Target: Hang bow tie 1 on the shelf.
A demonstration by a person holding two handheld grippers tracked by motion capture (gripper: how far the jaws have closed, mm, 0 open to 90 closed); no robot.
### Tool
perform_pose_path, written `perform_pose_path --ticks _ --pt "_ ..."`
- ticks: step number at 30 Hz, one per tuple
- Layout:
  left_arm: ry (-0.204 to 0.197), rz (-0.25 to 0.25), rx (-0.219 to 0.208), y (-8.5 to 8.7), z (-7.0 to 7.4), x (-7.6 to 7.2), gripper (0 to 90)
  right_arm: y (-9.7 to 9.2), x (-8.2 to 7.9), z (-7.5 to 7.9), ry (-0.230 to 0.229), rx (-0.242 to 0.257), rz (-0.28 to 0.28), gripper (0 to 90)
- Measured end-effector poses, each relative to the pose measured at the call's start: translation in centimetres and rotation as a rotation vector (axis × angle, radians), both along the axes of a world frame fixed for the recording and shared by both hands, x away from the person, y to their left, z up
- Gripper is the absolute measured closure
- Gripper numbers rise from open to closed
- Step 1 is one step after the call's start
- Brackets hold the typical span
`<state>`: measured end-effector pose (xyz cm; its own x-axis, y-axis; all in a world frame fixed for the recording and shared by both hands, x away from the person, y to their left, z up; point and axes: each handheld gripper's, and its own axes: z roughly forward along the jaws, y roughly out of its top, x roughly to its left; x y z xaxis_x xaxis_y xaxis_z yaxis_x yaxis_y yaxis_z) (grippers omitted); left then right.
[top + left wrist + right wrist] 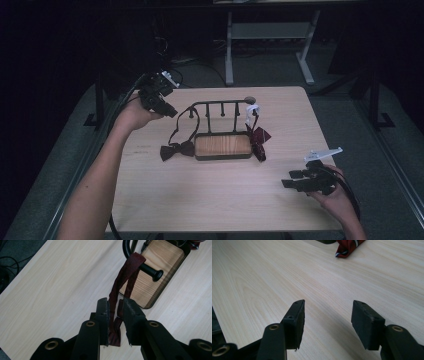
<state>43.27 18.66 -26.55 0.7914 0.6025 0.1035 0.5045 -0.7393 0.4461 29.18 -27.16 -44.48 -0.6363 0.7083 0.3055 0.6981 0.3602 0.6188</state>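
A black peg rack (220, 104) on a wooden base (223, 146) stands mid-table. A dark maroon bow tie (176, 149) lies left of the base, and its strap (181, 122) runs up over the rack's left peg. In the left gripper view that strap (126, 275) hangs looped over the peg (152, 272) and passes between my left gripper's (115, 302) jaws, which stand slightly apart and do not pinch it. My left gripper (169, 110) is held up at the rack's left end. My right gripper (291, 180) rests open and empty at the front right (327, 307).
A red bow tie (259, 138) hangs off the rack's right end beside a white piece (252, 108); its striped tip (347, 246) lies ahead of the right jaws. The wooden table (210, 195) has free room in front. Desk legs stand on the floor behind.
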Motion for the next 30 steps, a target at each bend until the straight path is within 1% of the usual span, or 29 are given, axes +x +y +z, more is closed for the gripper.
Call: perform_pose_path --ticks 1,2,5,7,13,16,17,19,21,25,27,28,30 --pt "0.006 0.005 -0.008 0.1 0.0 -0.1 74.2 0.0 0.0 0.0 0.000 0.003 -0.003 44.0" --pt "0.000 0.002 -0.009 0.2 -0.1 -0.1 74.0 0.0 0.0 0.0 -0.001 0.003 -0.003 43.9" --pt "0.006 0.001 -0.005 0.4 -0.1 -0.4 72.4 -0.1 0.0 0.0 -0.005 0.000 -0.007 43.2" --pt "0.002 -0.001 -0.020 0.6 0.0 -0.6 71.9 -0.1 0.0 0.0 0.001 0.002 -0.011 42.8" --pt "0.001 -0.001 -0.034 1.0 -0.5 -1.3 70.2 -0.2 0.0 0.0 -0.001 0.000 -0.015 42.3" --pt "0.005 -0.007 -0.024 1.0 -0.7 -1.6 68.5 -0.3 0.0 0.0 -0.005 0.001 -0.015 42.0" --pt "-0.004 -0.011 -0.024 1.0 -0.7 -1.7 68.2 -0.3 0.0 0.0 -0.005 -0.001 -0.016 41.9" --pt "-0.006 -0.014 -0.045 1.1 -0.7 -2.0 67.5 -0.3 0.1 0.0 -0.004 -0.002 -0.018 41.6" --pt "-0.012 -0.016 -0.040 1.1 -0.8 -2.3 66.7 -0.3 0.1 0.0 -0.005 -0.003 -0.018 41.5" --pt "-0.011 -0.023 -0.046 1.3 -1.0 -2.8 65.4 -0.3 0.0 0.0 -0.006 -0.003 -0.020 41.1" --pt "-0.009 -0.024 -0.037 1.4 -1.2 -3.0 64.9 -0.3 0.1 0.0 -0.006 -0.003 -0.021 41.1" --pt "-0.014 -0.022 -0.040 1.4 -1.2 -3.1 64.7 -0.4 0.1 0.0 -0.007 -0.002 -0.022 41.1" --pt "-0.011 -0.023 -0.044 1.5 -1.2 -3.2 64.5 -0.4 0.1 0.0 -0.005 -0.001 -0.024 41.0"
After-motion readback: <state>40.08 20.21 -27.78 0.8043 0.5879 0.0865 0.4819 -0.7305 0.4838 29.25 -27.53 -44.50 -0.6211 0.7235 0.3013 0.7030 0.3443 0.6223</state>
